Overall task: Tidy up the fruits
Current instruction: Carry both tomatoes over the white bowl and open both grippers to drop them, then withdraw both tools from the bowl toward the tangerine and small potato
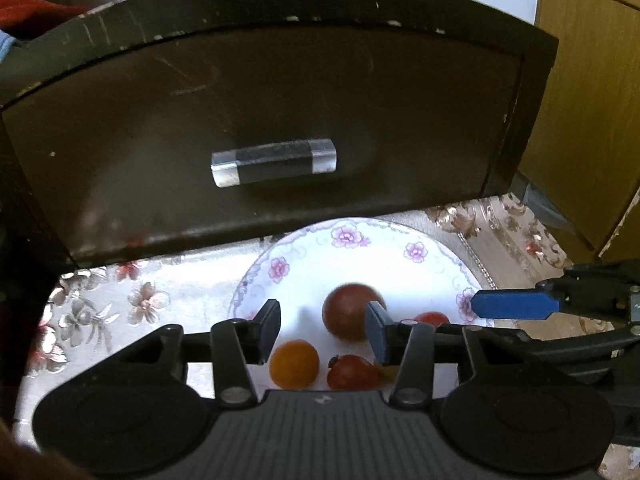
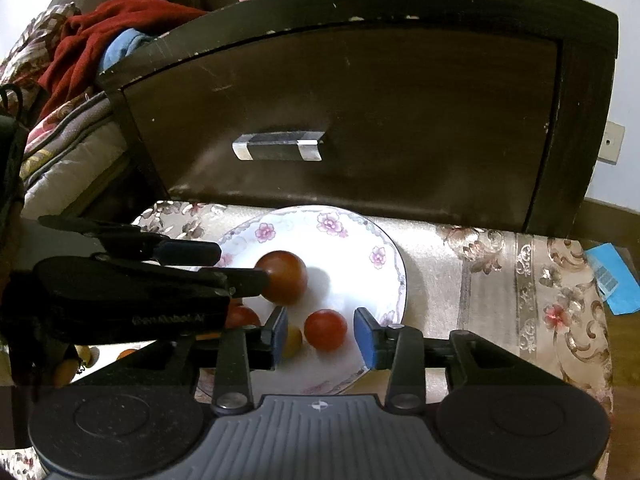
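A white floral plate (image 1: pixel 360 248) (image 2: pixel 320 224) lies on a patterned cloth in front of a dark drawer. It holds a large dark-red fruit (image 1: pixel 348 312) (image 2: pixel 286 276), a small red tomato (image 2: pixel 325 329) (image 1: pixel 431 318), an orange fruit (image 1: pixel 294 364), a red strawberry-like fruit (image 1: pixel 352 372) and a yellowish fruit (image 2: pixel 292 340). My left gripper (image 1: pixel 324 328) is open above the plate, beside the large fruit. My right gripper (image 2: pixel 320 336) is open around the small red tomato, without touching it.
The dark drawer front (image 1: pixel 260 120) (image 2: pixel 360 120) with a metal handle (image 1: pixel 274 162) (image 2: pixel 278 146) stands shut just behind the plate. Red and blue cloths (image 2: pixel 80 40) lie at the left. A blue card (image 2: pixel 614 276) lies at the right, a wooden cabinet (image 1: pixel 592 80) beyond.
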Tool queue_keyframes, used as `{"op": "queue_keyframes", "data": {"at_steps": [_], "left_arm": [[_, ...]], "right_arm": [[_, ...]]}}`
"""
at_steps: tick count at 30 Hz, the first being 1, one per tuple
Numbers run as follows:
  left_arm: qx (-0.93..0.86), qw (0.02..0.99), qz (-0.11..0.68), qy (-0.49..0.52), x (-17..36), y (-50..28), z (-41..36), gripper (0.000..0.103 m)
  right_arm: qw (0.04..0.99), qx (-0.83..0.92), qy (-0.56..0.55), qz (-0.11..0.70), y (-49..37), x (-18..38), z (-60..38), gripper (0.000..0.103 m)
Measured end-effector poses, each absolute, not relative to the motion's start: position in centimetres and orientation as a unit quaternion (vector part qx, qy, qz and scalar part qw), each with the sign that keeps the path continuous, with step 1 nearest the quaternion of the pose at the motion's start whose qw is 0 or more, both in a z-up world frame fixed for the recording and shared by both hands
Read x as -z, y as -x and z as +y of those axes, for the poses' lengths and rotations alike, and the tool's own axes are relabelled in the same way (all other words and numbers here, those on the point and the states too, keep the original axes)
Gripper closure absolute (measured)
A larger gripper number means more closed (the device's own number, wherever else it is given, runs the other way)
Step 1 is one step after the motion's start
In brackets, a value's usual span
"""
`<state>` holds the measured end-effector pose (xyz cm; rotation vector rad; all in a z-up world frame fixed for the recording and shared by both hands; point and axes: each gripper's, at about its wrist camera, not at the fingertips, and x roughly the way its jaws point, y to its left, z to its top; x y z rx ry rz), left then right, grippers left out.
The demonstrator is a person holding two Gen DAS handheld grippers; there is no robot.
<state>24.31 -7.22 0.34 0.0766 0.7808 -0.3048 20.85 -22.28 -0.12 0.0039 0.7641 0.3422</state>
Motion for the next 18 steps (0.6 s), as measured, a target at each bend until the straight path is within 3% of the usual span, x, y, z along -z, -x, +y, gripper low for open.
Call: {"op": "queue_keyframes", "data": {"at_steps": [18], "left_arm": [[0.132,0.918,0.373,-0.032,-3.2,-20.6,-4.3,0.049]], "right_arm": [[0.926,-0.151,-0.014,0.346,-17.9,-2.8,-23.1,0.071]]}}
